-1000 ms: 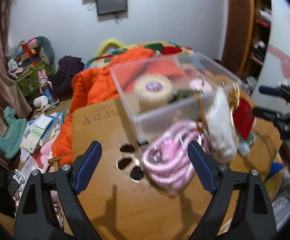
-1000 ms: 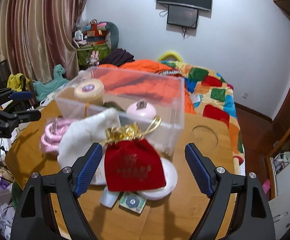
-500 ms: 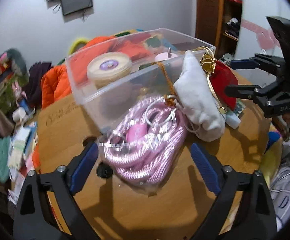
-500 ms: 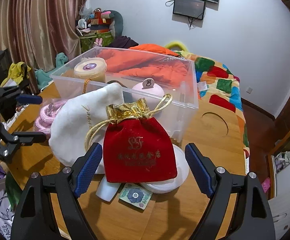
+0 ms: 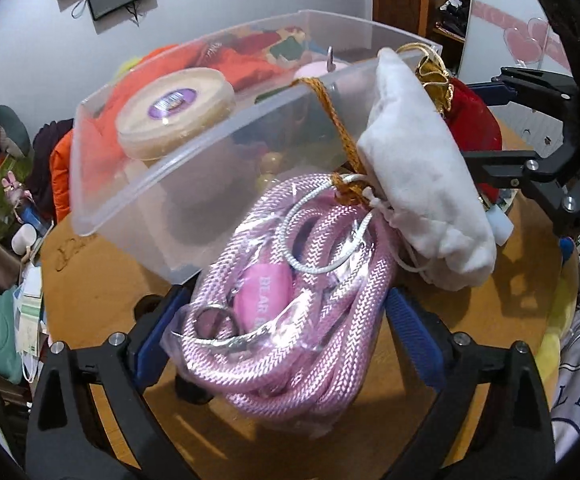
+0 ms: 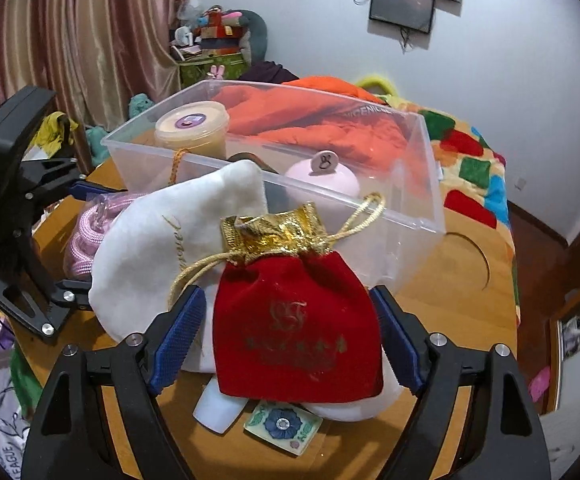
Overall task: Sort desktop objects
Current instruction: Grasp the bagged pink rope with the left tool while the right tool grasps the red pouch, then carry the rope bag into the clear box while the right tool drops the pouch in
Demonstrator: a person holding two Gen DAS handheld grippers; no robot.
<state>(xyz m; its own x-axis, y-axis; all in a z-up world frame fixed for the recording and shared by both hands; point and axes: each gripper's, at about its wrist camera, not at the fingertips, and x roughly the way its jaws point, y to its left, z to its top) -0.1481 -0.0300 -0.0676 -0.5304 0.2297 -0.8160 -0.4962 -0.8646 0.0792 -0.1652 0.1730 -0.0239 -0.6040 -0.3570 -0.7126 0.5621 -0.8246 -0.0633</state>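
L gripper (image 5: pixel 286 334): has closed in on the bagged pink rope (image 5: pixel 286 300) since 1 s ago; then the bundle sat ahead of the pads, now it sits between them. Jaws wide open, blue pads either side of the bag, nothing clamped yet; can't tell if the pads touch the plastic. Rope lies on the wooden table (image 5: pixel 102 280), against the near wall of the clear bin (image 5: pixel 138 184), w/ its cord looped toward the white pouch (image 5: pixel 421 168).

Bin contents, L to R: round tub w/ purple label (image 5: pixel 176 112), pink lidded pot (image 6: pixel 321 178).

White pouch leans on the bin's near corner, touching rope and red pouch.

R gripper (image 6: pixel 286 344): also advanced vs 1 s ago; red velvet pouch (image 6: pixel 297 328) w/ gold top now fills the gap between the pads. Jaws wide open, no hold. Pouch rests on a white disc, partly hidden, w/ a small tube (image 6: pixel 218 404) and blue-flower tile (image 6: pixel 284 426) poking out beneath.

Judgement: both approaches look about complete; next is closing on each item, then lifting into the bin. Risk: rope bag is slippery, cord may drag the white pouch.
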